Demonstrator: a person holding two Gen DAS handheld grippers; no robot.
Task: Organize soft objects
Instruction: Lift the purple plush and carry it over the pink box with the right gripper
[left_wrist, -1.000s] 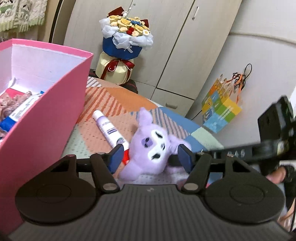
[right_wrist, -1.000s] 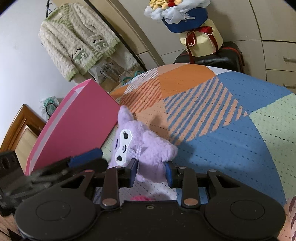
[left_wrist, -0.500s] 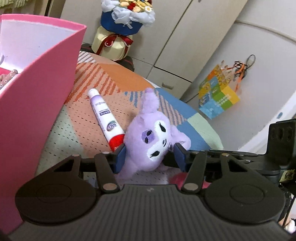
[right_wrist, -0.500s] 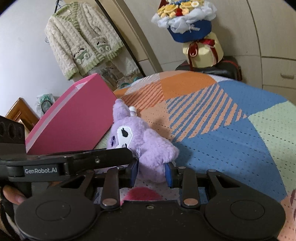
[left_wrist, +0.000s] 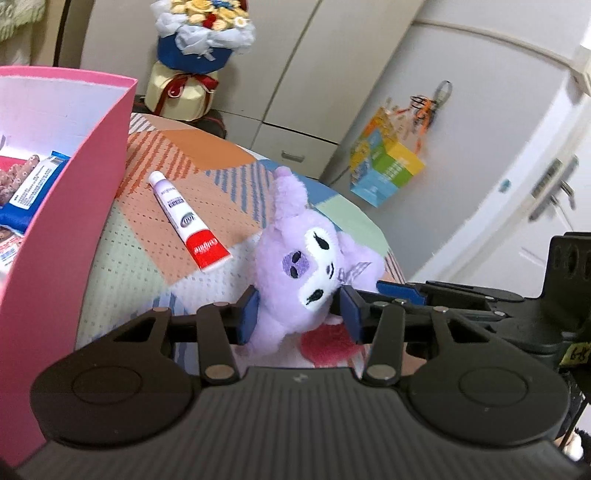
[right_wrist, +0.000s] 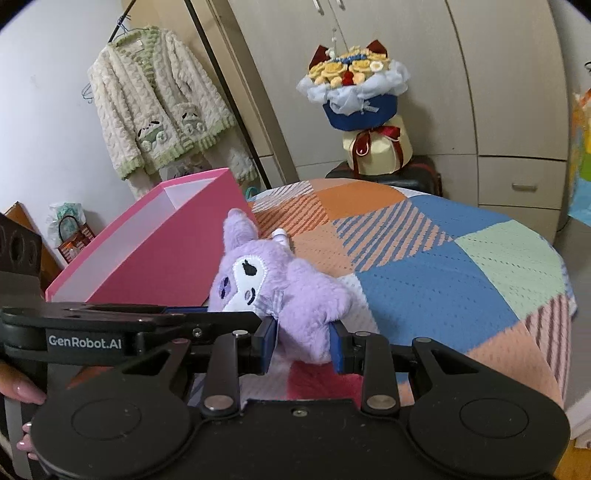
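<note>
Two wrist cameras, close over the bed
Both look forward and down along their jaws, sharing the purple plush toy (left_wrist: 310, 273) and pink box (right_wrist: 155, 251).

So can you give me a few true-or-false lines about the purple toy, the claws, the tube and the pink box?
1. Both claws have the purple plush toy between their fingers. True: left claw closing on its head, right claw clamped on its body.
2. The toothpaste tube lies inside the pink box. False: on the patchwork cover beside the box.
3. The pink box is empty. False: packets lie inside.
4. A bouquet stands behind the bed. True.
</note>
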